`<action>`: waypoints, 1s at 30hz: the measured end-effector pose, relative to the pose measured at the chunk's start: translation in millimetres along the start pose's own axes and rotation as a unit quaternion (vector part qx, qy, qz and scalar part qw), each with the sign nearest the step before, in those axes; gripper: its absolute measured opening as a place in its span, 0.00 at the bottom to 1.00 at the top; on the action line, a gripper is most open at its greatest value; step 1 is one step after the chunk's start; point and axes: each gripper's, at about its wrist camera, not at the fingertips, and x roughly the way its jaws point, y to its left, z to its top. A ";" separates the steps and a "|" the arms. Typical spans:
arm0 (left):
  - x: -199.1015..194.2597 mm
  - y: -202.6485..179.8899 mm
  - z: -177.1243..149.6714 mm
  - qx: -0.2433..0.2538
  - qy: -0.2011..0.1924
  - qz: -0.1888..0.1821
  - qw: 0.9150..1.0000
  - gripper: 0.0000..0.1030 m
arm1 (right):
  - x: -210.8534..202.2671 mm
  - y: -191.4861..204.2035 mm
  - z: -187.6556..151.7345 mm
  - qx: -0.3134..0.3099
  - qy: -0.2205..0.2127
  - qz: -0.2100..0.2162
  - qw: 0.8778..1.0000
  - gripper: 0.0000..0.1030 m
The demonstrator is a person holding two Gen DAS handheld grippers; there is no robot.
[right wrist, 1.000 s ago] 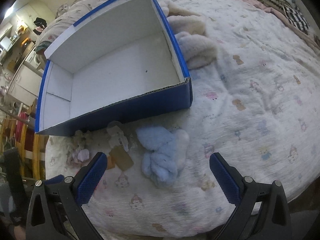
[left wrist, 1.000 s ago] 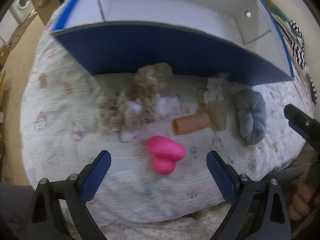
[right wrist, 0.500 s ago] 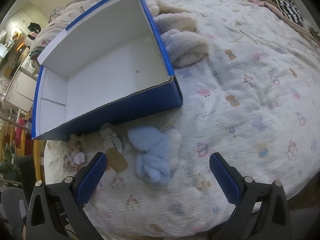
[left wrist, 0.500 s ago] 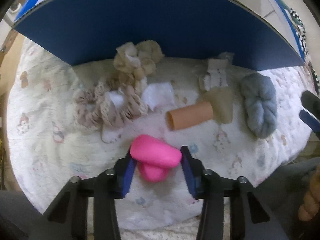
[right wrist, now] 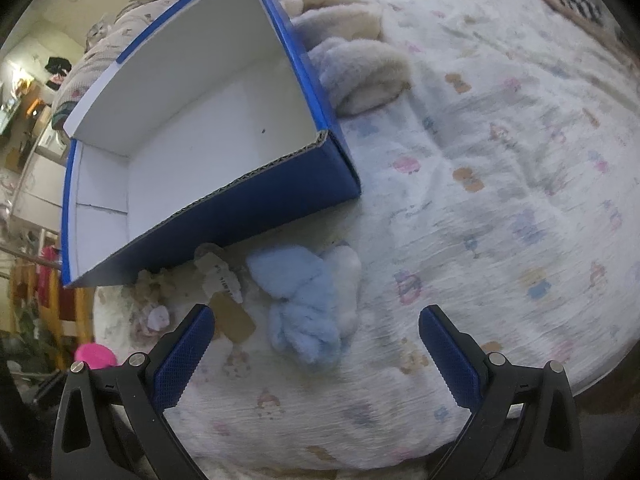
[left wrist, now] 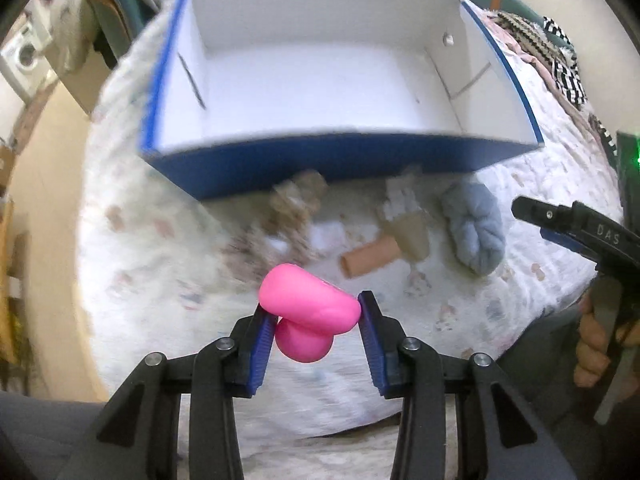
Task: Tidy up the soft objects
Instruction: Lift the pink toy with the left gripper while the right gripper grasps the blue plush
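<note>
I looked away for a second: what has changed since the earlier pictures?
The left gripper closed on the pink toy and lifted it off the bedspread. The right gripper stayed open above the blue plush; the box is unmoved.

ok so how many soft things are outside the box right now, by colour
pink: 1, the pink squishy toy held in the left gripper
light blue: 1, the fluffy blue cloth
beige: 2, the beige scrunchie pile and the tagged beige pouch
orange-tan: 1, the tan tube
total: 5
</note>
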 end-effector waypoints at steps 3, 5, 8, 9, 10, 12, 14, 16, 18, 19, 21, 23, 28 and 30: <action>-15.5 15.0 10.6 0.010 -0.014 0.028 0.999 0.36 | 4.0 2.7 2.4 0.000 0.013 0.017 1.000 1.00; -25.8 33.4 15.5 0.003 -0.017 0.034 0.999 0.36 | 5.2 6.5 3.3 -0.008 0.013 0.009 1.000 1.00; -16.1 47.2 16.1 -0.023 -0.015 0.026 0.999 0.36 | 13.3 11.4 2.8 -0.021 0.024 -0.007 0.999 0.94; -11.2 49.9 15.3 -0.031 -0.012 0.023 0.999 0.36 | 18.5 12.8 2.0 -0.024 0.033 -0.015 0.999 0.88; -5.7 48.4 13.8 -0.036 -0.012 0.022 0.999 0.36 | 23.8 14.2 1.0 -0.027 0.041 -0.022 0.999 0.85; -6.0 48.1 13.5 -0.041 -0.021 0.027 0.999 0.36 | 34.7 18.8 -1.5 -0.033 0.056 -0.032 0.997 0.85; -9.0 43.8 15.4 -0.035 -0.032 0.029 0.998 0.36 | 41.6 23.6 -2.6 -0.042 0.059 -0.044 0.996 0.85; -13.0 40.9 15.8 -0.027 -0.046 0.042 0.998 0.36 | 47.9 29.9 -2.4 -0.054 0.059 -0.060 0.995 0.85; -12.2 40.9 14.5 -0.027 -0.046 0.046 0.998 0.36 | 54.4 33.1 -1.3 -0.054 0.063 -0.069 0.994 0.85; -11.4 42.1 14.0 -0.029 -0.044 0.045 0.998 0.36 | 57.1 34.2 -1.1 -0.052 0.065 -0.070 0.994 0.85; -11.2 44.8 13.3 -0.035 -0.043 0.045 0.997 0.36 | 60.5 37.5 -0.8 -0.051 0.067 -0.075 0.994 0.85; -12.5 47.2 13.5 -0.041 -0.044 0.043 0.997 0.36 | 64.0 45.0 0.6 -0.058 0.068 -0.078 0.993 0.85; -11.7 47.9 13.3 -0.044 -0.044 0.038 0.997 0.36 | 73.6 64.0 -1.7 -0.080 0.068 -0.115 0.988 0.44; -9.7 46.7 13.7 -0.043 -0.042 0.040 0.997 0.36 | 72.1 67.4 -1.7 -0.081 0.062 -0.109 0.989 0.34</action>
